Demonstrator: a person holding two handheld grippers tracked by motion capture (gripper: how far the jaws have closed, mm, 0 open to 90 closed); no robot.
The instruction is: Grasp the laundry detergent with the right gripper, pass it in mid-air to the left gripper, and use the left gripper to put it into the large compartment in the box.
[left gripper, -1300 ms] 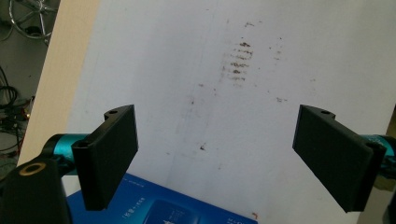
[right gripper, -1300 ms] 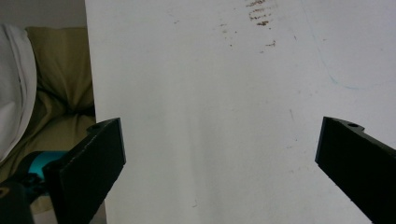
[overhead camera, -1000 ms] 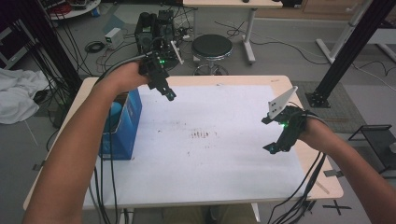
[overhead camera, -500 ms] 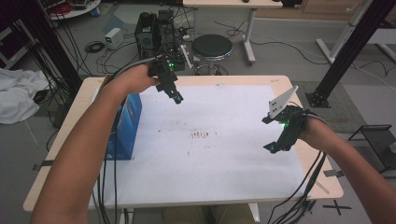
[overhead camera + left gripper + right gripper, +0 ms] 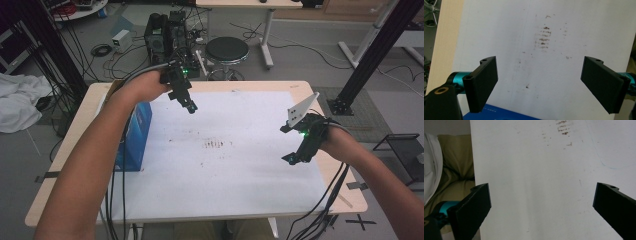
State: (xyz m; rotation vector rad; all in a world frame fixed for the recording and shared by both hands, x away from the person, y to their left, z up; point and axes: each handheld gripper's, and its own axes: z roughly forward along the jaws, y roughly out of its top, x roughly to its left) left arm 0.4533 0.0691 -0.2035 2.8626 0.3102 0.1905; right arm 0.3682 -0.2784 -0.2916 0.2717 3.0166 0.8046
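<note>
My left gripper [image 5: 189, 104] hangs over the far left part of the white sheet [image 5: 240, 175], just right of a blue box [image 5: 133, 134]. In the left gripper view its jaws [image 5: 540, 82] stand wide apart, open, with nothing between them; the blue box [image 5: 499, 114] shows at the bottom edge. My right gripper [image 5: 296, 157] hovers near the sheet's right edge, a grey plate on top. Its jaws [image 5: 541, 207] are open and empty over the bare sheet [image 5: 536, 170].
Brown smudges [image 5: 216, 144] mark the sheet's middle, and the same smudges [image 5: 544, 37] lie ahead of the left jaws. The wooden table [image 5: 310, 90] borders the sheet. A black stool [image 5: 227, 50] and cabled equipment [image 5: 167, 32] stand beyond the far edge.
My left gripper has moved right and a little toward the sheet's middle, away from the blue box. The right gripper has held still.
</note>
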